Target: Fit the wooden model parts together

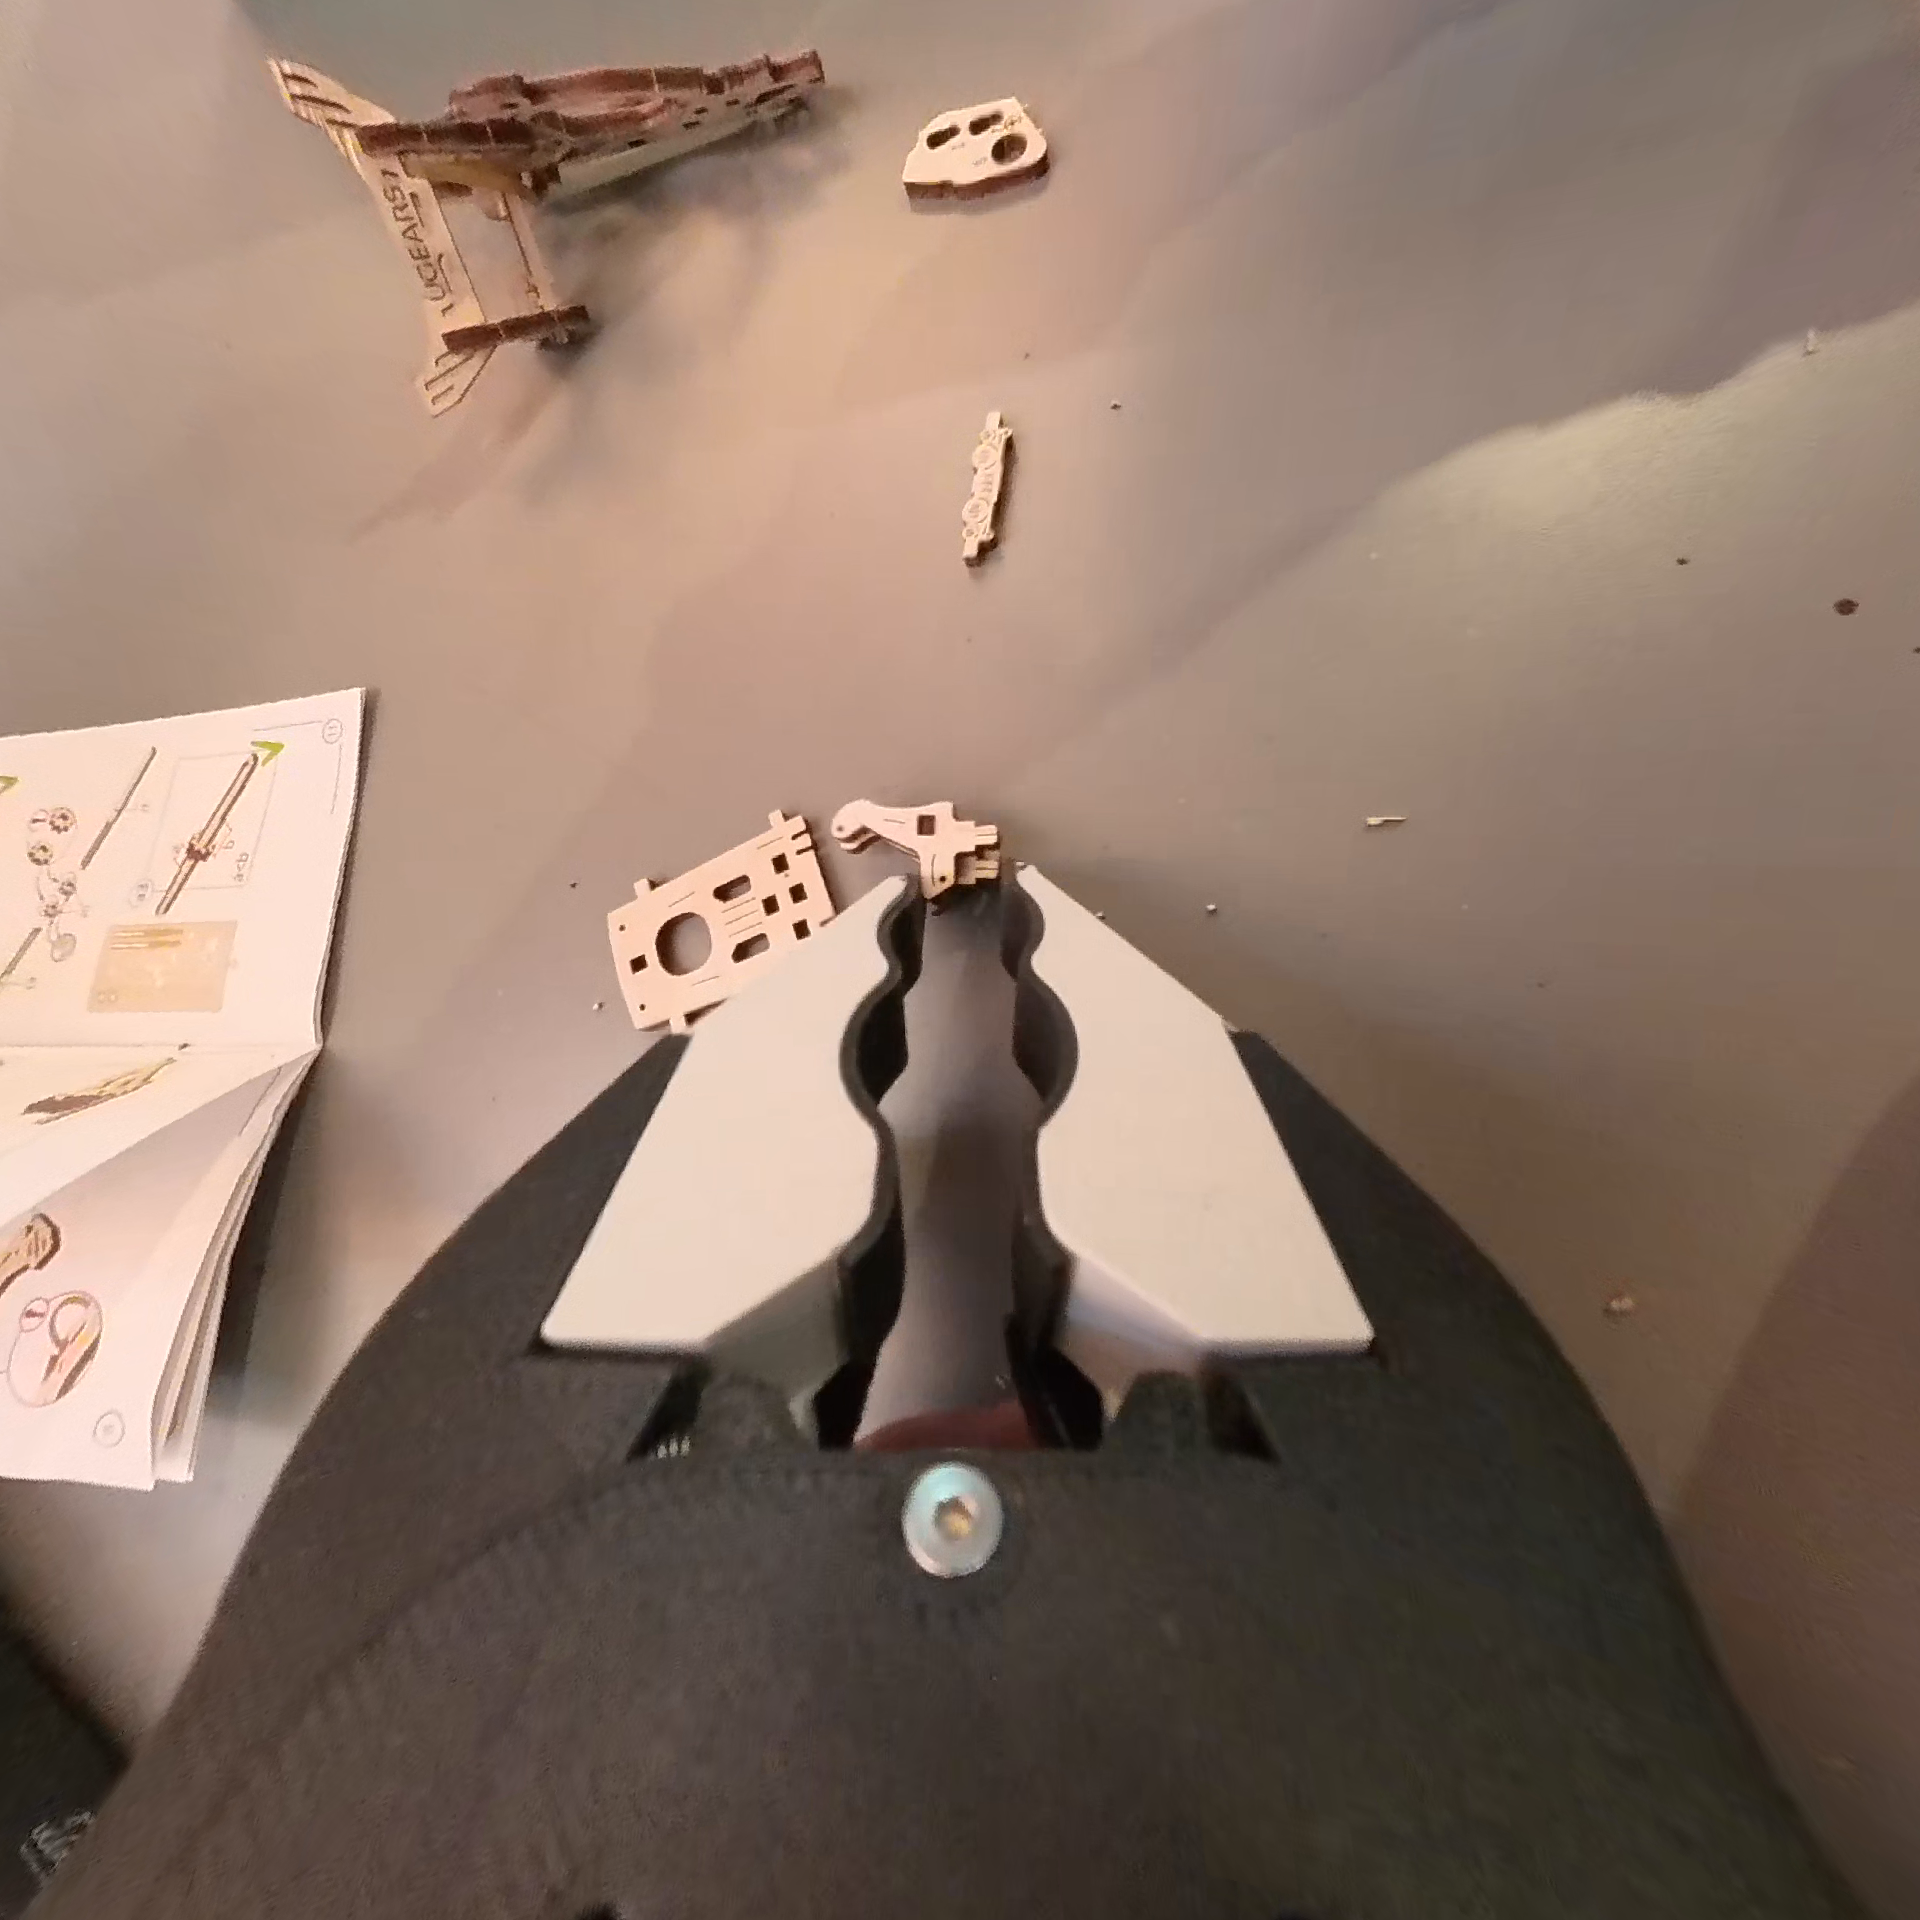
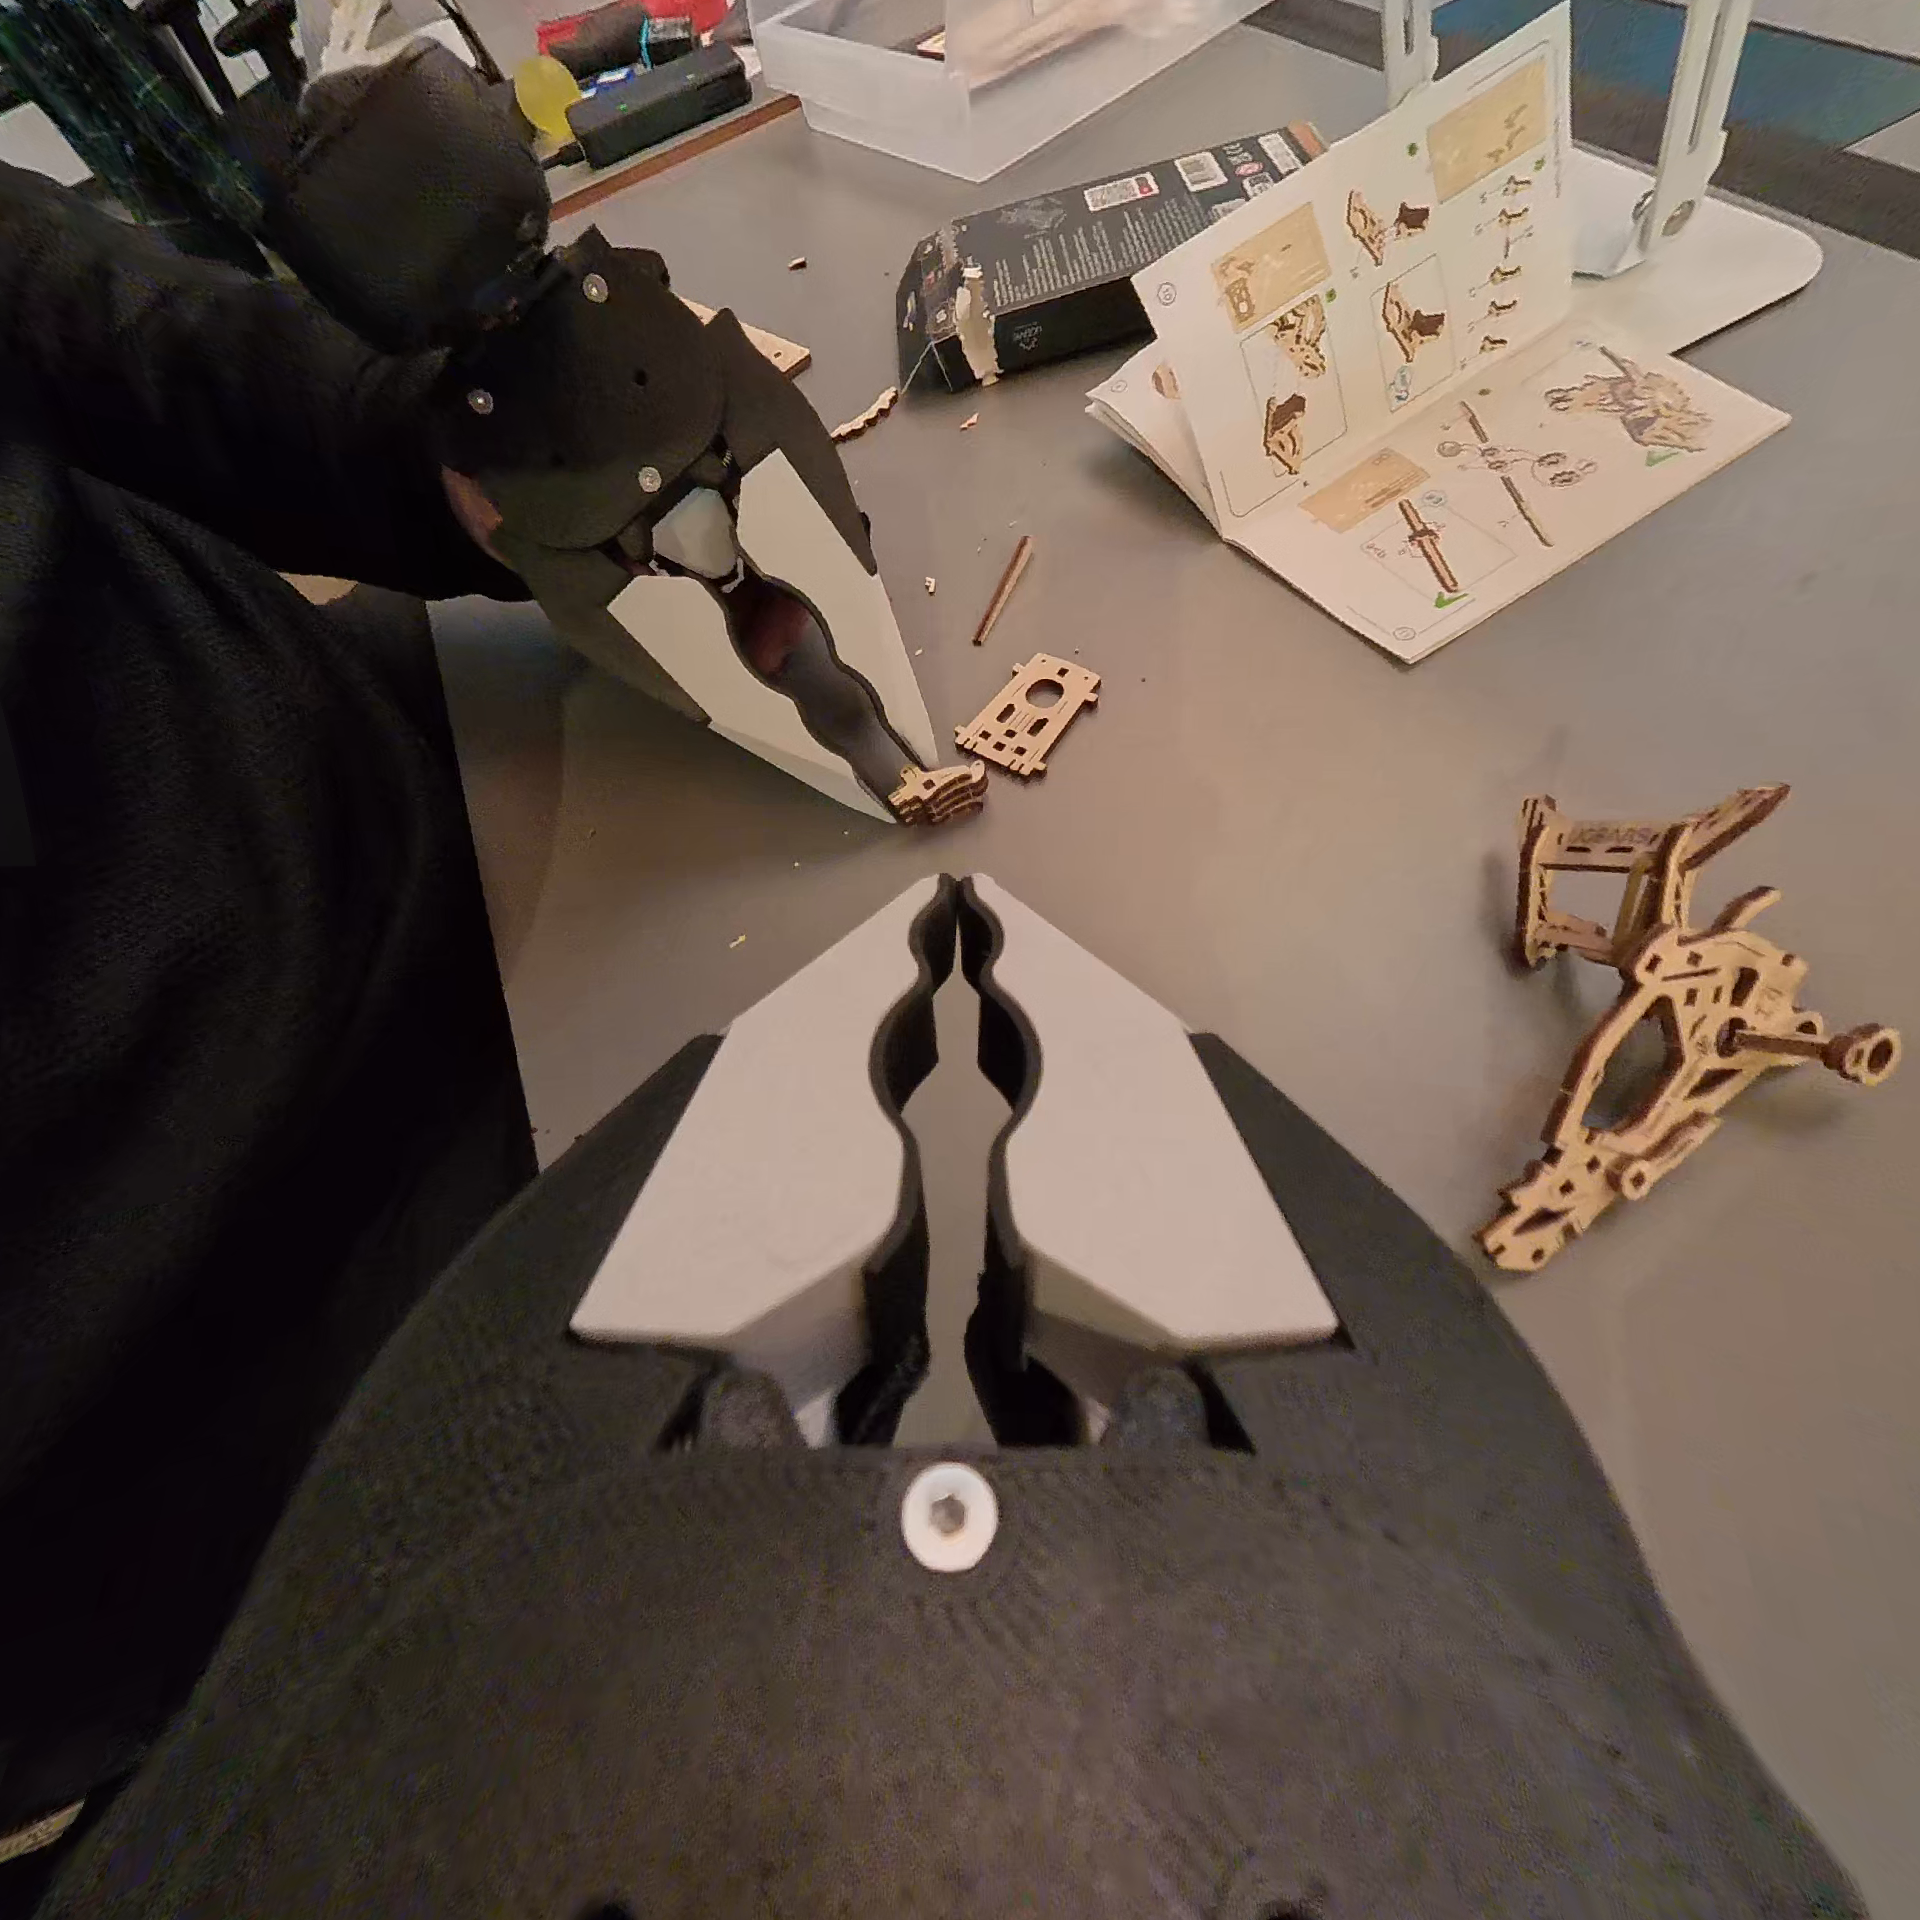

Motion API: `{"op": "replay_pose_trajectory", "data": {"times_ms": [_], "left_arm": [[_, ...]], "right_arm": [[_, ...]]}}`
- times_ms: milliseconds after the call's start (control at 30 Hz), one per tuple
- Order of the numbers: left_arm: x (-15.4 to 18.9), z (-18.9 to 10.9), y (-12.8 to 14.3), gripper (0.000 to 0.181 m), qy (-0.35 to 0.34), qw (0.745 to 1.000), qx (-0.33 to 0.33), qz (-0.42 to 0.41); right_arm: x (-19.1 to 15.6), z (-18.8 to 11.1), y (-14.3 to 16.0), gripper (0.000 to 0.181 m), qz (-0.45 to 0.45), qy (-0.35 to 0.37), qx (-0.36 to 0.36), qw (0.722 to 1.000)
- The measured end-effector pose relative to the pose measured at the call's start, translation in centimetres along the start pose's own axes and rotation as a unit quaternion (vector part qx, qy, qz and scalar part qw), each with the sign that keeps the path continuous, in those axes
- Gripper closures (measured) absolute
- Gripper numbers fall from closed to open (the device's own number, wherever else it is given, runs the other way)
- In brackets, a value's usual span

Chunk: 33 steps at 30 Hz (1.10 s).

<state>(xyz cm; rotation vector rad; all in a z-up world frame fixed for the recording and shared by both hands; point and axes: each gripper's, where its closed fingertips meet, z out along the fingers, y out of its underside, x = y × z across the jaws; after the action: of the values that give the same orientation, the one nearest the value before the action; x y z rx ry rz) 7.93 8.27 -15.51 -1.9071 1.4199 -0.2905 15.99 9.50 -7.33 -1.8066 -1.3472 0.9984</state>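
My left gripper (image 1: pixel 963 881) is closed on one end of a small layered wooden part (image 1: pixel 920 840) that rests on the grey table (image 1: pixel 1351 675). The right wrist view shows it coming down from the upper left with the part (image 2: pixel 940 795) at its tips. A flat wooden plate with cut-outs (image 1: pixel 722 940) lies just left of the left finger and also shows in the right wrist view (image 2: pixel 1029 727). My right gripper (image 2: pixel 956 883) is shut and empty, just short of the small part. The partly built wooden model (image 2: pixel 1683 1029) lies to its right, far left in the left wrist view (image 1: pixel 520 177).
An oval wooden piece with holes (image 1: pixel 977 145) and a narrow wooden strip (image 1: pixel 987 488) lie farther out. An open instruction booklet (image 2: pixel 1434 416), a black box (image 2: pixel 1049 281), a thin wooden stick (image 2: pixel 1003 592) and a white stand (image 2: pixel 1683 239) sit beyond. A black sleeve (image 2: pixel 208 831) fills the left. The right tips stand about 15 cm off the partly built wooden model (image 2: pixel 1683 1029).
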Motion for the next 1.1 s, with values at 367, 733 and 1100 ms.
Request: {"op": "replay_pose_trajectory", "data": {"times_ms": [367, 733, 1100], "left_arm": [[-0.1, -0.7, -0.8, 0.169, -0.044, 0.997, 0.044, 0.046], [-0.2, -0.1, -0.2, 0.169, -0.026, 0.998, 0.033, 0.047], [-0.3, 0.1, 0.0, 0.169, 0.015, 0.999, 0.032, 0.015]], "right_arm": [[-0.9, 0.6, 1.0, 0.165, 0.060, -0.015, -0.008, 0.998], [-2.7, 3.8, 1.1, 0.159, 0.116, -0.061, -0.013, 0.991], [-2.0, 4.5, 1.4, 0.163, 0.124, -0.077, -0.006, 0.989]]}}
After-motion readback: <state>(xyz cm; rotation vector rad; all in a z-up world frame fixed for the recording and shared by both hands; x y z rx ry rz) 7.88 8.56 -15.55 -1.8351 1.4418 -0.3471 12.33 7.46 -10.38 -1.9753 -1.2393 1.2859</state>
